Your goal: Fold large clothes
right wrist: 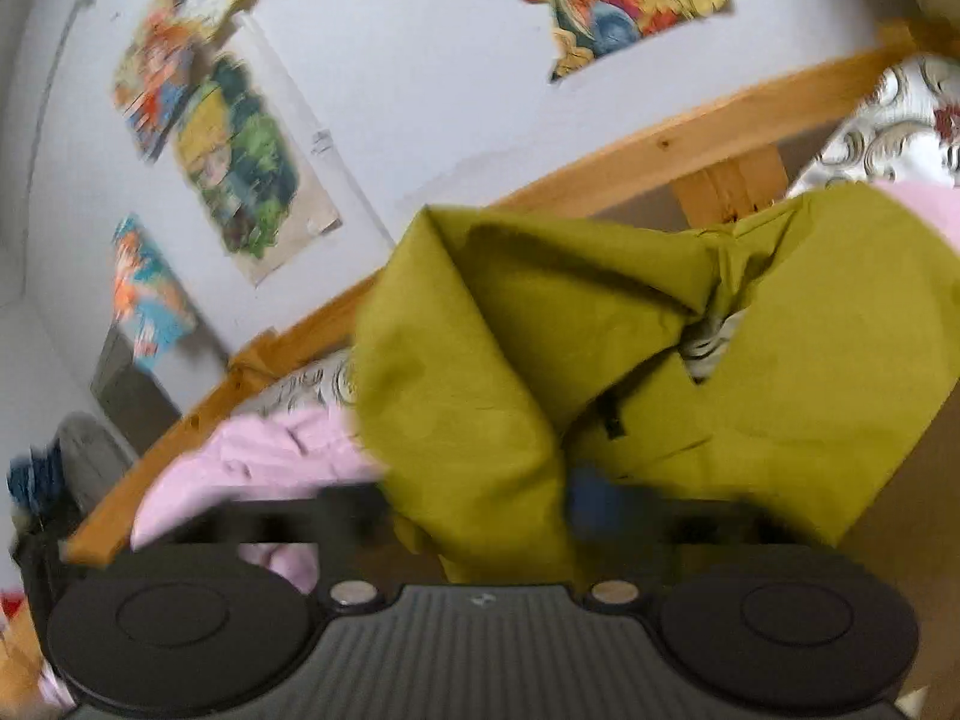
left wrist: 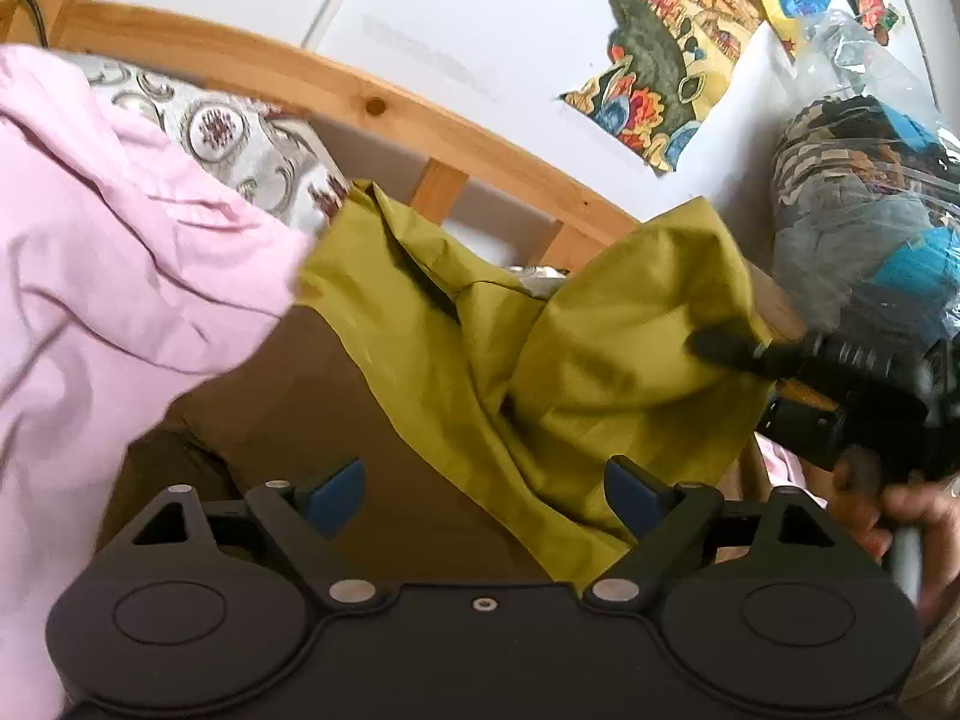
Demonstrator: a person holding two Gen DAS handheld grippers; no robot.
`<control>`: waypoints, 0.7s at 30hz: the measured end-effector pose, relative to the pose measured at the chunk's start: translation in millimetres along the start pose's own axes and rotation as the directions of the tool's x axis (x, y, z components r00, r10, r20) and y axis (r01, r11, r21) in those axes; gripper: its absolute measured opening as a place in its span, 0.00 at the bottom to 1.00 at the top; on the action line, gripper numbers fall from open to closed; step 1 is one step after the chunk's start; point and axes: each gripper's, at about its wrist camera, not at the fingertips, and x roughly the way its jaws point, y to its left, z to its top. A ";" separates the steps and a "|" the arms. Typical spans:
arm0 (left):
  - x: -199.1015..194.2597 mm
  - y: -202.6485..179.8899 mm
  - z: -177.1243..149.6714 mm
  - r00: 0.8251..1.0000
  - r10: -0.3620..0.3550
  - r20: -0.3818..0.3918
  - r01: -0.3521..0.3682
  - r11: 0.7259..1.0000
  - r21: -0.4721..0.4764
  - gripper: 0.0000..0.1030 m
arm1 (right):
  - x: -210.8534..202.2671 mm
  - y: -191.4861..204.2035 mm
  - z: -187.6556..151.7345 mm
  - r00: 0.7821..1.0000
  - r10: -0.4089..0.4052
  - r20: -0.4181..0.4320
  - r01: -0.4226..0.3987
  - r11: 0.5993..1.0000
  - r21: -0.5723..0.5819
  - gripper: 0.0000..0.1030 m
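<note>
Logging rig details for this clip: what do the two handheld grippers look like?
The left gripper has a black body with two round discs, silver screws and blue fingertip pads. The right gripper is black too, with a ribbed centre panel and a blurred blue pad. No sleeve is visible.

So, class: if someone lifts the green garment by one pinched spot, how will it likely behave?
The green garment probably goes floppy: it hangs in deep folds from the right gripper. It seems light, since a small pinch holds it up. The free end would likely drag over the brown surface.
</note>
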 end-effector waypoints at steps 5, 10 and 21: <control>-4.9 -1.2 3.6 0.999 0.008 0.036 -0.008 1.000 -0.008 0.86 | -43.7 -35.0 -28.0 0.962 0.137 0.235 -0.238 0.840 0.487 0.15; 1.9 0.3 10.1 0.998 0.017 0.054 -0.016 1.000 -0.022 0.88 | -59.3 -61.2 -109.2 0.984 -0.034 0.177 -0.096 0.732 0.674 0.23; 55.2 -26.5 15.8 1.000 -0.010 0.018 0.010 1.000 0.019 0.92 | -102.1 -71.4 -91.1 0.963 -0.252 0.090 0.202 0.904 0.377 0.84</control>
